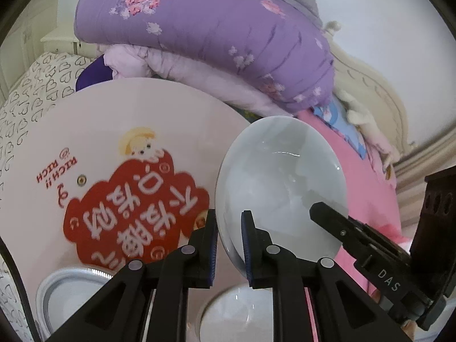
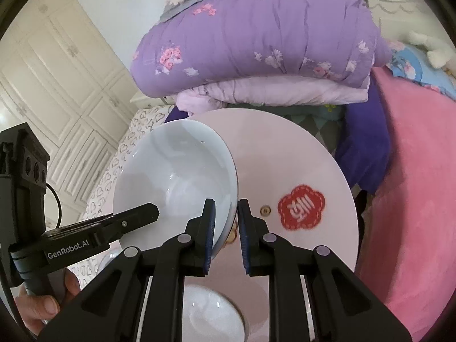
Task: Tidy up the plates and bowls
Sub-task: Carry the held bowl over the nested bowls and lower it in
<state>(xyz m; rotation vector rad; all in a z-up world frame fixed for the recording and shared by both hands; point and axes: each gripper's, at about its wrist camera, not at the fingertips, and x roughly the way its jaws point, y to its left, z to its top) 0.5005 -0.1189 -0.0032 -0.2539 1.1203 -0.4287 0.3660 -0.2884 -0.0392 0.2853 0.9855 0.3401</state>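
The left gripper [image 1: 229, 245] and the right gripper [image 2: 225, 236] are raised side by side, angled toward each other. Each has its jaws drawn close, pinching opposite sides of one rim. A bare hand [image 2: 42, 307] wraps the left gripper's handle.

Home bedroom: folded quilts [image 2: 256, 37], headboard [image 1: 379, 91], wardrobe [image 2: 57, 85].

A: What is lying behind the round table [image 2: 327, 171]?

B: A purple quilt [image 2: 265, 42] is sitting on a pale lilac one [image 2: 270, 91]. A pink blanket [image 2: 413, 185] is lying to the right, a heart-print sheet [image 1: 34, 91] to the left.

A: And the table top?

B: It is showing a red sticker [image 2: 300, 206]. A cream wardrobe [image 2: 57, 85] is standing at far left.
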